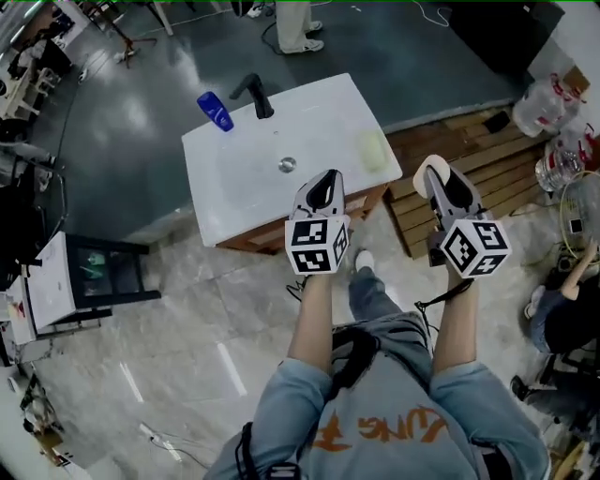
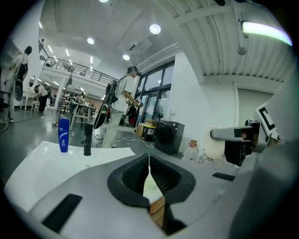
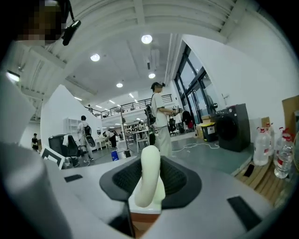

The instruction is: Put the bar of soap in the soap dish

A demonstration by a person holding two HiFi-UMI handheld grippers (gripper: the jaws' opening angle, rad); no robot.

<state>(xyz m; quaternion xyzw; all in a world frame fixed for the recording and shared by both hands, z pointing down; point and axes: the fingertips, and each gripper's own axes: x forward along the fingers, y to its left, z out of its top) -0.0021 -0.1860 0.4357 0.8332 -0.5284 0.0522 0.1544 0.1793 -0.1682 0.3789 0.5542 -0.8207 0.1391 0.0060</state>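
Note:
A pale green soap dish [image 1: 373, 150] lies near the right edge of the white sink counter [image 1: 234, 178]. My right gripper [image 1: 436, 173] hangs off the counter's front right corner, over the wooden pallet, shut on a cream bar of soap [image 3: 148, 184] that stands up between its pads. My left gripper [image 1: 323, 189] hovers at the counter's front edge, below the drain [image 1: 287, 165]. In the left gripper view the left gripper [image 2: 149, 161] has its tips together with nothing between them. A black faucet [image 1: 255, 94] and a blue bottle [image 1: 215, 111] stand at the counter's back.
A wooden pallet [image 1: 487, 159] with water bottles [image 1: 548, 103] lies to the counter's right. A person [image 1: 295, 23] stands beyond the sink. Another person sits at the far right [image 1: 572, 314]. A white unit [image 1: 80, 281] stands on the floor at the left.

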